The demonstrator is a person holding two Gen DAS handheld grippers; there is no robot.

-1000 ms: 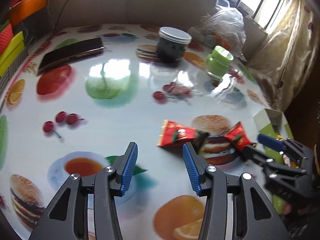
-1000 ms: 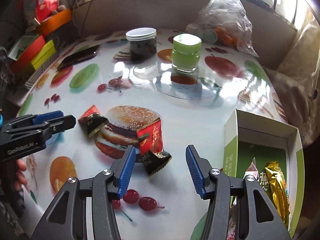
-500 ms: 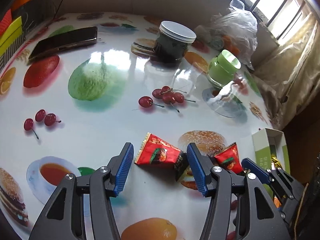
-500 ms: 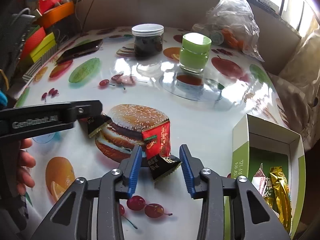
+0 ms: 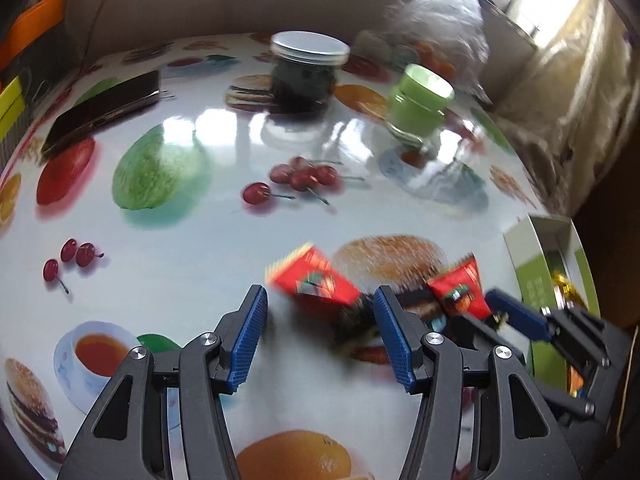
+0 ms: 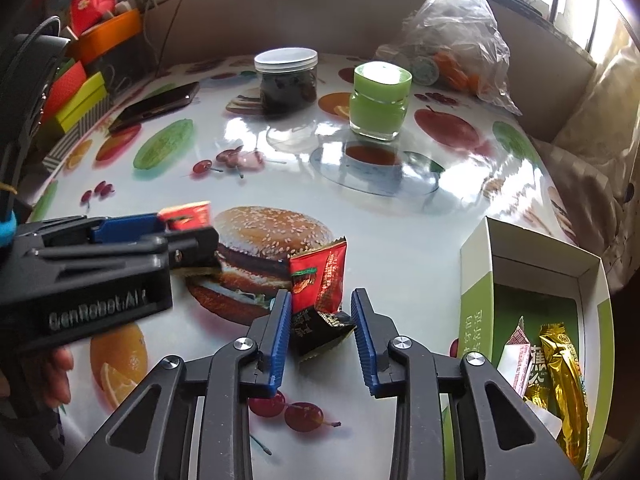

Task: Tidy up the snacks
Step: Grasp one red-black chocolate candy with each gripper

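Note:
Two red-and-black snack packets lie on a burger print on the fruit-patterned table [image 6: 400,220]. One packet [image 6: 318,280] sits between the jaws of my right gripper [image 6: 322,322]; the jaws are closing and both blue pads touch its black end. In the left wrist view that packet [image 5: 458,286] shows at the right gripper [image 5: 478,314]. The other packet [image 5: 316,284], blurred, lies just ahead between the fingers of my open left gripper [image 5: 320,320], with no pad touching it. From the right wrist view, the left gripper [image 6: 176,232] hides most of this packet [image 6: 186,216].
An open green-and-white box [image 6: 476,280] at the table's right edge holds gold and white snack packets [image 6: 560,360]. At the back stand a dark jar [image 6: 286,80], a green jar [image 6: 380,100], a phone [image 6: 156,104] and a plastic bag [image 6: 452,32]. Coloured boxes [image 6: 76,92] are stacked at the left.
The left gripper moved forward until the left packet lay between its fingers, and its jaws widened a little. The right jaws narrowed onto the other packet without shifting place.

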